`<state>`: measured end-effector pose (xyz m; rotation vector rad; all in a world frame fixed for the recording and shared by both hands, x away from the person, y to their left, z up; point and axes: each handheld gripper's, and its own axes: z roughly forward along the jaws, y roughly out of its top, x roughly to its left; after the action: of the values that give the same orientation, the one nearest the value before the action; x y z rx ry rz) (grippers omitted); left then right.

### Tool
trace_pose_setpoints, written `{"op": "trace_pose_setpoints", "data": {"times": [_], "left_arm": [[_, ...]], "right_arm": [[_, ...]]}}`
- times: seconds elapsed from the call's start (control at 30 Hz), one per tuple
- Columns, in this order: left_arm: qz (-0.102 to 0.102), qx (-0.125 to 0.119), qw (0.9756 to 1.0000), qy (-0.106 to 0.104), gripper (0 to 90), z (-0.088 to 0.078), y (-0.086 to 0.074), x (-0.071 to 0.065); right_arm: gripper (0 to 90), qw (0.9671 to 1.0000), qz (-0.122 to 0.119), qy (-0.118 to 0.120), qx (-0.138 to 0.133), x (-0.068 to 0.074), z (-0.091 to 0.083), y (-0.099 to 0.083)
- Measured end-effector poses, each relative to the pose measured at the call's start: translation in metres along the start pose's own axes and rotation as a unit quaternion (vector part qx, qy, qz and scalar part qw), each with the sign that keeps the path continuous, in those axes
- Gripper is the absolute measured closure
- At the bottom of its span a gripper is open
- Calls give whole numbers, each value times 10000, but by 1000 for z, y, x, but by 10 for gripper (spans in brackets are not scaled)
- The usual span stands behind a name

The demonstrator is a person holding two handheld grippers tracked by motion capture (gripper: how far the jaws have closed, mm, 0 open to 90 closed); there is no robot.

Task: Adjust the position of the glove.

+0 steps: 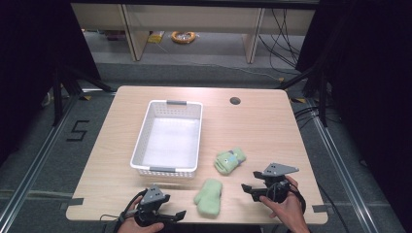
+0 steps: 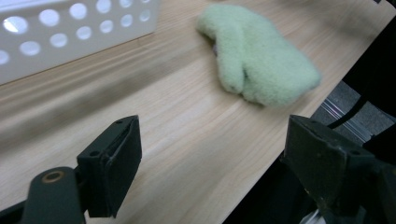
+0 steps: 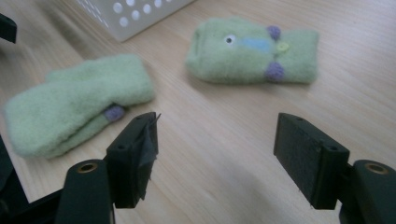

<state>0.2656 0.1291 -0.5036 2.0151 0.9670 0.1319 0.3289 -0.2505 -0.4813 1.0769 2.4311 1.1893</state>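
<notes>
Basket (image 1: 145,145): mid-table, nothing in it yet. Plain mitten (image 1: 209,196): near front edge, untouched. Patterned mitten (image 1: 230,161): just right of the basket's near corner. Left gripper (image 1: 177,215) and right gripper (image 1: 245,188): jaws released, holding nothing. Both mittens apparently left to load.

A white perforated basket (image 1: 167,138) stands on the light wooden worktop (image 1: 252,126), its long side running away from the near edge (grey handles at both short ends). A round cable hole (image 1: 235,101) sits in the worktop's far right part. Beyond it, on the grey floor (image 1: 209,48), a yellow coil (image 1: 183,36) lies between pale furniture legs, with dark cables (image 1: 282,29) trailing at right.
</notes>
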Motion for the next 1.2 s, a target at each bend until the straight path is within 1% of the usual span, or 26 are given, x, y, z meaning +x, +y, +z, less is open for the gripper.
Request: {"op": "trace_pose_setpoints", "data": {"times": [0.03, 0.07, 0.1, 0.23, 0.27, 0.3, 0.33, 0.4, 0.43, 0.53, 0.57, 0.6, 0.63, 0.73, 0.77, 0.8, 0.83, 0.9, 0.93, 1.0, 1.03, 1.07, 1.1, 1.13, 1.17, 1.2], "left_arm": [[-40, -100, 9999, -28, 189, 2, 1, -3], [-32, -105, 9999, -51, 193, 2, 1, -4], [64, -81, 9999, -83, 203, 2, 2, -6], [-29, -162, 9997, -157, 233, 5, 3, -13], [-4, -101, 9997, -224, 233, 6, 4, -16], [115, -129, 9996, -230, 243, 7, 6, -18], [40, -134, 9996, -262, 248, 9, 7, -21], [141, -110, 9994, -291, 272, 11, 9, -24], [275, -60, 9991, -321, 277, 13, 11, -27], [295, -31, 9991, -295, 285, 17, 13, -30], [296, -38, 9988, -389, 288, 20, 15, -33], [296, -38, 9988, -389, 292, 20, 15, -33], [355, 37, 9989, -311, 297, 23, 14, -36], [367, 18, 9988, -321, 308, 28, 14, -38], [437, 51, 9985, -323, 308, 29, 15, -39], [411, 131, 9986, -292, 308, 31, 15, -39], [474, 133, 9983, -327, 308, 33, 15, -40], [417, 126, 9986, -291, 310, 36, 15, -41], [474, 195, 9981, -328, 320, 36, 16, -39], [458, 147, 9985, -272, 337, 37, 17, -40], [472, 155, 9984, -259, 348, 38, 17, -40], [451, 233, 9985, -222, 348, 38, 17, -40], [562, 259, 9979, -193, 356, 40, 17, -41], [562, 259, 9979, -193, 360, 40, 17, -41], [607, 365, 9974, -149, 372, 41, 17, -42], [623, 399, 9972, -126, 375, 42, 17, -43]], "right_arm": [[350, 10000, -43, 69, 23, 1, 0, 2], [356, 9999, -77, 62, -31, 3, 1, 4], [393, 9997, -194, 115, -37, 4, 2, 7], [454, 9987, -434, 269, -73, 12, 4, 16], [454, 9987, -434, 269, -73, 12, 4, 16], [476, 9985, -438, 321, -72, 15, 5, 18], [496, 9981, -503, 349, -62, 17, 7, 21], [539, 9973, -555, 490, 18, 21, 10, 26], [559, 9962, -676, 542, 47, 24, 14, 31], [582, 9953, -737, 616, 71, 29, 18, 35], [596, 9948, -813, 599, 128, 31, 22, 41], [596, 9948, -813, 599, 128, 31, 22, 41], [623, 9940, -869, 644, 151, 32, 27, 45], [639, 9938, -869, 650, 236, 32, 33, 48], [643, 9935, -889, 656, 280, 33, 36, 49], [649, 9927, -945, 679, 332, 34, 39, 51], [654, 9928, -873, 720, 394, 37, 42, 52], [667, 9911, -1007, 754, 433, 39, 46, 56], [672, 9902, -1087, 770, 413, 41, 50, 58], [687, 9894, -1112, 801, 485, 42, 59, 62], [687, 9901, -1101, 752, 437, 42, 63, 63], [687, 9901, -1101, 752, 437, 42, 63, 63], [698, 9893, -1060, 803, 602, 43, 70, 66], [698, 9893, -1060, 803, 602, 43, 70, 66], [698, 9880, -1121, 815, 689, 44, 76, 67], [698, 9878, -1100, 855, 701, 45, 79, 67]]}}
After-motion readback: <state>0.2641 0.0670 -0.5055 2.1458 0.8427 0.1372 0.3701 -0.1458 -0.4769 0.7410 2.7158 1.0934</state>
